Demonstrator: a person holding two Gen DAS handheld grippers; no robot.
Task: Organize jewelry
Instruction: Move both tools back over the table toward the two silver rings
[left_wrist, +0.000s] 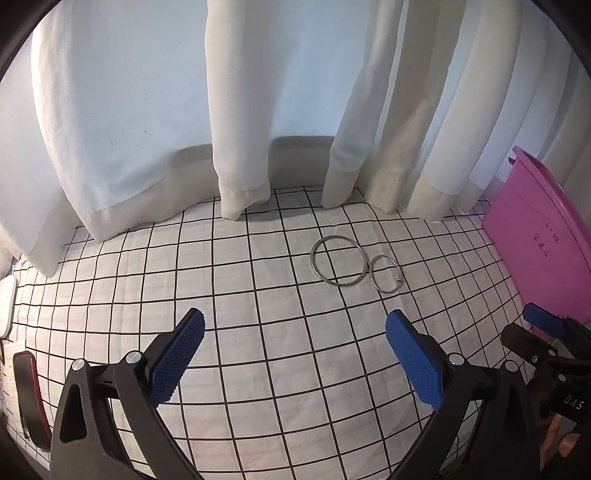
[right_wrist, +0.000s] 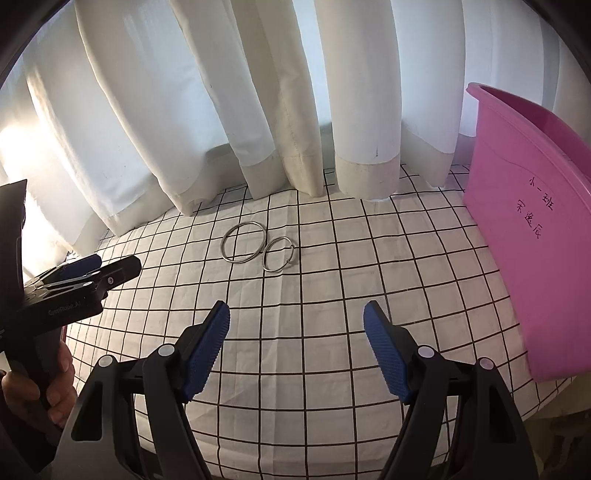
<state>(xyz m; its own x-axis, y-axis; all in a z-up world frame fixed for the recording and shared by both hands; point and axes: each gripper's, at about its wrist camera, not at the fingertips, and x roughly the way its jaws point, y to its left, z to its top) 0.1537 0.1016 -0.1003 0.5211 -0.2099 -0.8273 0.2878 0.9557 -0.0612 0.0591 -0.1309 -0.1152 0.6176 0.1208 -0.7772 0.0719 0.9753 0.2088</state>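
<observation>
Two silver rings lie side by side, touching, on the white grid-pattern cloth: a large ring (left_wrist: 313, 254) (right_wrist: 224, 246) and a small ring (left_wrist: 371, 273) (right_wrist: 265, 258) to its right. A pink plastic bin (left_wrist: 535, 240) (right_wrist: 524, 221) with handwritten characters stands at the right. My left gripper (left_wrist: 295, 354) is open and empty, short of the rings. My right gripper (right_wrist: 295, 347) is open and empty, also short of the rings. The right gripper shows at the right edge of the left wrist view (left_wrist: 543, 325); the left gripper shows at the left of the right wrist view (right_wrist: 92, 273).
White curtains (left_wrist: 240, 110) (right_wrist: 295, 110) hang down to the cloth along the back. A dark red object (left_wrist: 29, 398) and a white object (left_wrist: 7, 310) sit at the far left edge. The table edge curves away at the right (right_wrist: 554, 398).
</observation>
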